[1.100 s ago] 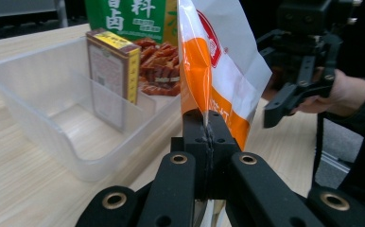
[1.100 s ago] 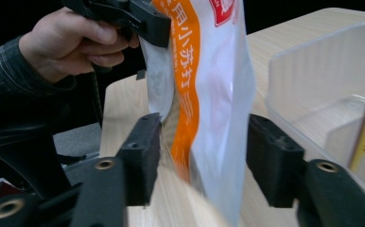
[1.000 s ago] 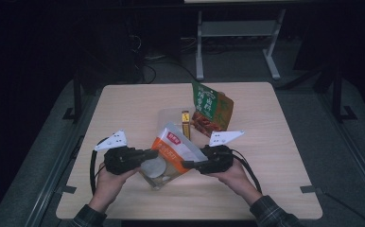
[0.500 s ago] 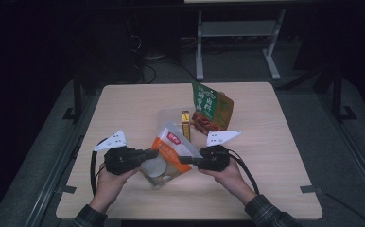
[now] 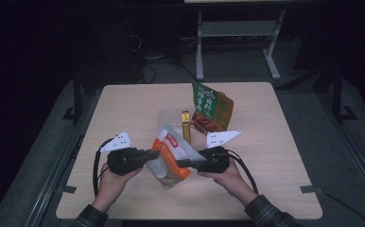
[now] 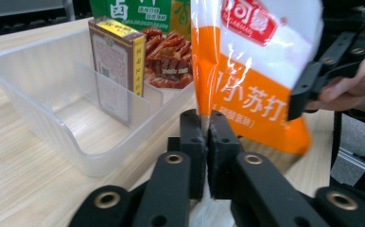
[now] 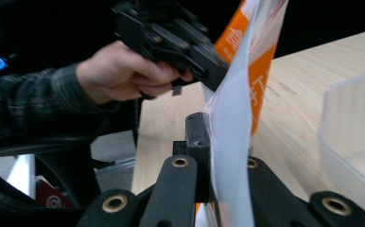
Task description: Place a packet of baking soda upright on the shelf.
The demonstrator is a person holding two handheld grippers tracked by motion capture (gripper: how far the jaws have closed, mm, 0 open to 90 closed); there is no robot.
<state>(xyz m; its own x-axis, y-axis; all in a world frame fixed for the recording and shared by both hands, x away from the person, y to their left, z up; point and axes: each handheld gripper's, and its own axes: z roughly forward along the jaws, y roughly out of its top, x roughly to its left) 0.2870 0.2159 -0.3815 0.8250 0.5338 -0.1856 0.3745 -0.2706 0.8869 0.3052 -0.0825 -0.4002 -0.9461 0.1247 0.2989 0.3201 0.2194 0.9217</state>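
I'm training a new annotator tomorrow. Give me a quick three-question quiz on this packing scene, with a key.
1. True or false: the orange and white snack bag lies flat inside the clear plastic tray.
2. Which stands upright in the tray? A) a green drink can B) the small yellow-edged box C) a glass jar
3. Fill in: the left gripper and the right gripper are each shut on an edge of the ____.

Key: 1. False, it is held up in front of the tray. 2. B. 3. Snack bag.
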